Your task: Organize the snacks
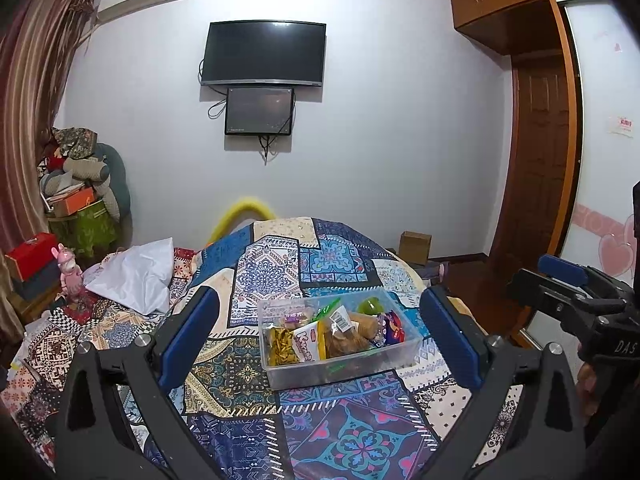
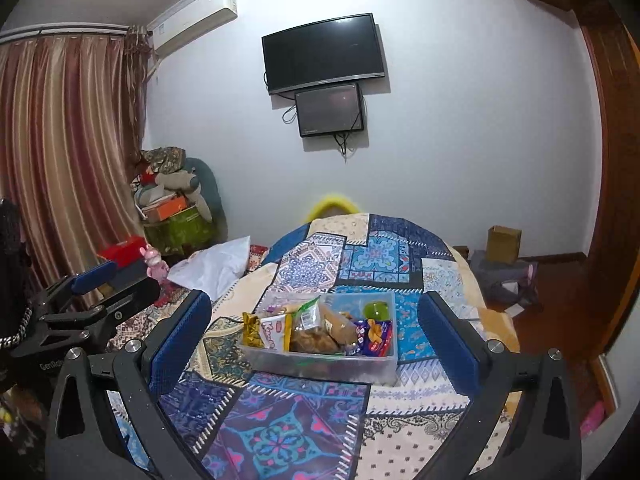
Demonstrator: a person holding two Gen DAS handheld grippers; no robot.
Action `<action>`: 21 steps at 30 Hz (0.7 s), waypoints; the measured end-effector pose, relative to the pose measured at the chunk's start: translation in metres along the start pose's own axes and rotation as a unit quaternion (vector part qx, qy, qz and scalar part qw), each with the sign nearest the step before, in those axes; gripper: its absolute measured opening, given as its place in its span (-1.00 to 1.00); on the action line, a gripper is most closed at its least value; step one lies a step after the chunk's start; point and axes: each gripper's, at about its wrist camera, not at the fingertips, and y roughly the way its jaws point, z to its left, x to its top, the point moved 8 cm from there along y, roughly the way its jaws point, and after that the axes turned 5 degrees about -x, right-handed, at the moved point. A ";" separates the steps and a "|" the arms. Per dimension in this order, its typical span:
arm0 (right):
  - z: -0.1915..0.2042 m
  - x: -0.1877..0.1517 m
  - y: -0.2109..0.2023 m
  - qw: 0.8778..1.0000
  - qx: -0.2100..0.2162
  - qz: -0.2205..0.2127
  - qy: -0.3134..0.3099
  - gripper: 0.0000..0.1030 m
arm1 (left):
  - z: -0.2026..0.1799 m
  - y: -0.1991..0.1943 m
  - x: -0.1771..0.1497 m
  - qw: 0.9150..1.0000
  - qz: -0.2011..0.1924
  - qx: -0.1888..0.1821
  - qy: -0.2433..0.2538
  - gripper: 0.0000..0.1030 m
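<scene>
A clear plastic bin [image 1: 280, 374] full of snack packets sits on a patchwork cloth; it also shows in the right wrist view [image 2: 380, 368]. Inside are a yellow chip bag [image 1: 282, 346], a white and orange packet [image 1: 308, 344], brown snack bags [image 1: 346, 340], a purple packet [image 1: 394, 328] and a green round item [image 1: 370, 306]. My left gripper [image 1: 320, 332] is open and empty, held back from the bin with its blue pads either side of it. My right gripper [image 2: 316, 334] is open and empty too, and shows at the right of the left view [image 1: 564, 276].
The patchwork cloth [image 1: 360, 440] covers a rounded surface. A white pillow [image 1: 136, 276], a pink toy [image 1: 70, 276] and a red box [image 1: 30, 254] lie left. A cardboard box [image 1: 416, 246] stands on the floor behind. A wardrobe [image 1: 600, 160] is on the right.
</scene>
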 end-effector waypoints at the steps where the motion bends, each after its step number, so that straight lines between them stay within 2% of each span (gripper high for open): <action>1: 0.000 0.000 0.000 1.000 0.000 0.000 0.000 0.99 | 0.000 0.000 0.000 1.000 0.000 0.001 0.000 0.97; 21: -0.001 -0.001 -0.001 1.000 -0.005 0.001 -0.001 0.99 | -0.001 -0.007 0.001 1.000 -0.003 0.000 0.002 0.97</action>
